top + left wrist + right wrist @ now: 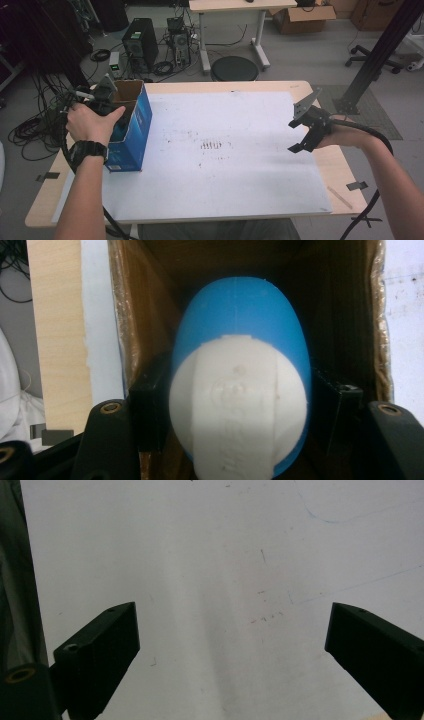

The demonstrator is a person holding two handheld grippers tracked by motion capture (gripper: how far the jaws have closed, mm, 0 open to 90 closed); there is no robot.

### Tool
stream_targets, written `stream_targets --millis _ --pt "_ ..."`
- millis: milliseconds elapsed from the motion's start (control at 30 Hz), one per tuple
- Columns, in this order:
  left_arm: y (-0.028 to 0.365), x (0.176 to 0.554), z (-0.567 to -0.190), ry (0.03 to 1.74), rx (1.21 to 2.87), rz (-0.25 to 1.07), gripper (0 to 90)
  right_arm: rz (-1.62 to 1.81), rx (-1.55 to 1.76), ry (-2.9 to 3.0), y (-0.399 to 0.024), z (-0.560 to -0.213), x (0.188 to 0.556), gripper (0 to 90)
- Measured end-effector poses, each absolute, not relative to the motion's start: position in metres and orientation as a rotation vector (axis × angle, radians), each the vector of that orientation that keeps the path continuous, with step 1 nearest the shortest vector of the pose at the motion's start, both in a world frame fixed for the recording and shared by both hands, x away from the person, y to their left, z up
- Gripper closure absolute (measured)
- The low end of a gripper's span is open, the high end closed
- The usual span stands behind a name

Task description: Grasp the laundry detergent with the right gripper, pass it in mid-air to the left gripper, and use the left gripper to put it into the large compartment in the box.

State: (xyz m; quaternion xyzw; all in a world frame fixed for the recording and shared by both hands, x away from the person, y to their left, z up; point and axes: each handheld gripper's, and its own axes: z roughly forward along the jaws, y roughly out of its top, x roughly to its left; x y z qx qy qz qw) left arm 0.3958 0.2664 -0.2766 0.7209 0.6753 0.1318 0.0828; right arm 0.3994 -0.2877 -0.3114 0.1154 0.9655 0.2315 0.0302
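Left gripper [240, 440] clamps blue-white egg [239, 390] inside box [131, 125] | right gripper [235, 660] spread, idle | risk: egg (smooth, rounded) squirts free

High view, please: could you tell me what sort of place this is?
Probably a lab or workshop: desktop computer towers and tangled cables on the floor, open cardboard boxes, a second desk behind the worktable.
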Motion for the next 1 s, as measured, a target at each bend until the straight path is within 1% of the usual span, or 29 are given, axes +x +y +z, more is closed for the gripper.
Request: stream_targets --millis 500,933,1000 --pt "0.2684 0.3943 -0.2787 2.012 2.129 0.403 38.0 0.712 0.361 2.979 -0.2893 -0.3118 0.3971 6.9" --pt "0.2654 0.3944 -0.2790 2.005 2.160 0.420 37.7 0.700 0.371 2.978 -0.2921 -0.3111 0.3949 7.0" --pt "0.2654 0.3945 -0.2795 1.999 2.174 0.419 36.1 0.696 0.367 2.978 -0.2923 -0.3110 0.3946 7.0"
